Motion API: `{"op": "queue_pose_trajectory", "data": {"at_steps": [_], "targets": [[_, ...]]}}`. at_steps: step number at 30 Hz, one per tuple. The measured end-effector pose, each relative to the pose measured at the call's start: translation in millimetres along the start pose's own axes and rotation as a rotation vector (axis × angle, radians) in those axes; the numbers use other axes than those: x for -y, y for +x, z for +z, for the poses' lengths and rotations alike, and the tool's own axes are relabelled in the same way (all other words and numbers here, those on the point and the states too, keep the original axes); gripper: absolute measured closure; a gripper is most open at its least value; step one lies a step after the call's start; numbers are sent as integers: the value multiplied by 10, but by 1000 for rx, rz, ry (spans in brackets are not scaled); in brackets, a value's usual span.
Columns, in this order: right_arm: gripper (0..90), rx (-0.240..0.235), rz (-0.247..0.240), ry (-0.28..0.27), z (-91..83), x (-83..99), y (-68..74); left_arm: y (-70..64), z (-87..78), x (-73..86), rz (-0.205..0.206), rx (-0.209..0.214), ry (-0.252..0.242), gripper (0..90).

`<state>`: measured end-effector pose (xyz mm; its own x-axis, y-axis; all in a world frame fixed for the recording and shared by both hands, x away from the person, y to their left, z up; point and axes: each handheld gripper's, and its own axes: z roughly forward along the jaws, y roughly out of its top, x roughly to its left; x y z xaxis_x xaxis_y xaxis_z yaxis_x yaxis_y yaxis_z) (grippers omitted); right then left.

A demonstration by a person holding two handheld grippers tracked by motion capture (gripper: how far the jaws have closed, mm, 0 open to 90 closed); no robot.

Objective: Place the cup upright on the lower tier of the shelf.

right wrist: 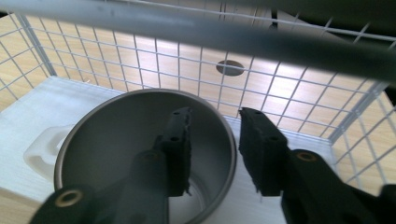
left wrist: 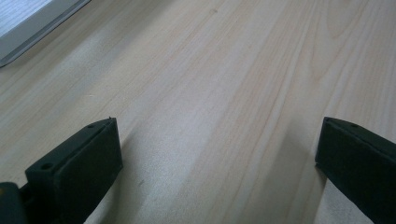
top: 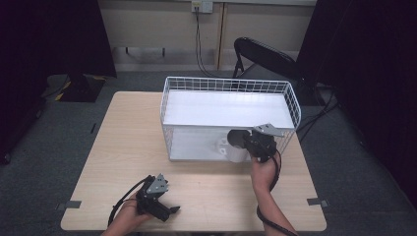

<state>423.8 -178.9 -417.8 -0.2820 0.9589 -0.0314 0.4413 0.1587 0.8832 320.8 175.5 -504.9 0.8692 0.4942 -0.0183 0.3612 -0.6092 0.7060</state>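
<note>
One jaw of right gripper (right wrist: 214,154) inside cup (right wrist: 116,126) rim

The right gripper (right wrist: 214,151) is straddling the rim of a grey metal cup (right wrist: 140,140), one jaw inside and one outside. The cup is sitting on the white shelf (right wrist: 56,100) near its front edge, with the wire basket wall (right wrist: 154,60) standing behind it.

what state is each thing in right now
metal cup: upright, mouth open, on the rack's lower shelf
right gripper: shut on the cup's rim, one jaw inside
left gripper: open, holding nothing, low over the table
wire rack: upright, top shelf bare
</note>
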Motion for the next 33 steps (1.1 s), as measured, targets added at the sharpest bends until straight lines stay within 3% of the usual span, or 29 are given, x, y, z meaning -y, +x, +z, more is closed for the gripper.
{"op": "queue_pose_trajectory", "data": {"at_steps": [4,10,15,16,24,33], "targets": [[548,-13,5,-13,-49,-24,-5,1,0,0,1,0,0,0],[397,-89,19,-7,-131,-17,-4,0,0,0,0,0,0,0],[348,-112,13,-12,-209,-23,-7,1,0,0,1,0,0,0],[318,-138,20,-12,-252,-38,-14,1,-1,0,2,0,1,0],[247,-195,6,10,-331,-24,2,-2,2,0,-4,0,-3,0],[209,-213,-24,22,-364,93,47,0,0,0,0,0,0,0]]}}
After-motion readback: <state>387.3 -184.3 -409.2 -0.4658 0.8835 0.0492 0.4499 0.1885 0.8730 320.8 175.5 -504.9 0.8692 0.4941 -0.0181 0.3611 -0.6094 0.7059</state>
